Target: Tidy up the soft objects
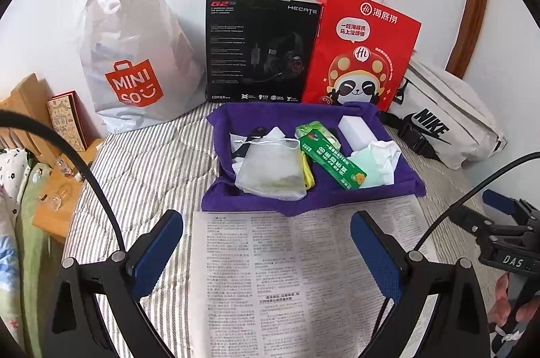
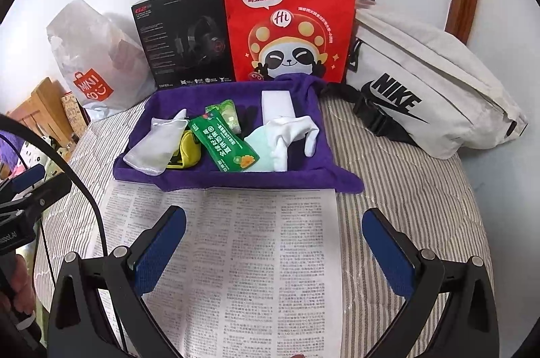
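Note:
A purple cloth tray (image 1: pixel 270 202) (image 2: pixel 236 180) sits on the striped bed, beyond a sheet of newspaper (image 1: pixel 297 273) (image 2: pixel 243 256). It holds a translucent mesh pouch (image 1: pixel 270 169) (image 2: pixel 155 145), a yellow item (image 2: pixel 189 152), a green packet (image 1: pixel 330 160) (image 2: pixel 222 142), a white glove (image 1: pixel 381 155) (image 2: pixel 290 131), a pale green cloth (image 2: pixel 261 148) and a white sponge block (image 1: pixel 354 130) (image 2: pixel 276 103). My left gripper (image 1: pixel 266 243) hovers open over the newspaper, nothing between its fingers. My right gripper (image 2: pixel 275 241) is also open and empty, short of the tray.
Against the wall stand a white Miniso bag (image 1: pixel 135 54) (image 2: pixel 94 64), a black headset box (image 1: pixel 260 50) (image 2: pixel 185 37) and a red paper bag (image 1: pixel 361 54) (image 2: pixel 290 23). A white Nike waist bag (image 1: pixel 445 121) (image 2: pixel 422 87) lies right. Wooden furniture (image 1: pixel 54 182) stands left of the bed.

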The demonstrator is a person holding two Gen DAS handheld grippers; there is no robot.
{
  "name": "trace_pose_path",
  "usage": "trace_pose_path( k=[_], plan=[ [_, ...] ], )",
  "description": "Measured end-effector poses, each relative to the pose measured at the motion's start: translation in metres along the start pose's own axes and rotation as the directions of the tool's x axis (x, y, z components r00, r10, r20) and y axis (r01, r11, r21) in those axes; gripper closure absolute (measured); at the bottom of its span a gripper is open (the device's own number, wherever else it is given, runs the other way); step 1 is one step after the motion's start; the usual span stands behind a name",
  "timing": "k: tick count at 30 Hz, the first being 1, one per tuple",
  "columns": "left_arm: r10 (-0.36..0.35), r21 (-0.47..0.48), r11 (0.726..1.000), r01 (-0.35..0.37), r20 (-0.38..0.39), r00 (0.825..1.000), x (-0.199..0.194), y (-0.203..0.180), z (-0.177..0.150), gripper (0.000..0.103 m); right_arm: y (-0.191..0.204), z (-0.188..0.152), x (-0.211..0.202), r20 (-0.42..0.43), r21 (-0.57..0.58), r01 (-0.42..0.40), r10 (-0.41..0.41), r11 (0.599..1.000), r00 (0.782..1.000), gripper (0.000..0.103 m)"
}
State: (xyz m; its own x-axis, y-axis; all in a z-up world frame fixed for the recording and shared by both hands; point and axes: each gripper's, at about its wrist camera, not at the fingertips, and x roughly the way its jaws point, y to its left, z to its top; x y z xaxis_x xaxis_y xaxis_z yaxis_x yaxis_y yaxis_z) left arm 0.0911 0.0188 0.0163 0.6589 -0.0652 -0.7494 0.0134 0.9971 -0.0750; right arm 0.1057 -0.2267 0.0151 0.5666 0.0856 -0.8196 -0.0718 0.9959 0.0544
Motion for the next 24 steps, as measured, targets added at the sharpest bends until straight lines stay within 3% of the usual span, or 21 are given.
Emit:
trace_pose_path(
  k=[24],
  plan=[
    [-0.011, 0.046, 0.999, 0.012, -0.03, 0.999, 0.0056, -0.01, -0.0065, 0.002, -0.0019, -0.0026, -0.0091, 0.003, -0.005, 0.02, -0.02, 1.0, 1.0, 0.0]
  ],
)
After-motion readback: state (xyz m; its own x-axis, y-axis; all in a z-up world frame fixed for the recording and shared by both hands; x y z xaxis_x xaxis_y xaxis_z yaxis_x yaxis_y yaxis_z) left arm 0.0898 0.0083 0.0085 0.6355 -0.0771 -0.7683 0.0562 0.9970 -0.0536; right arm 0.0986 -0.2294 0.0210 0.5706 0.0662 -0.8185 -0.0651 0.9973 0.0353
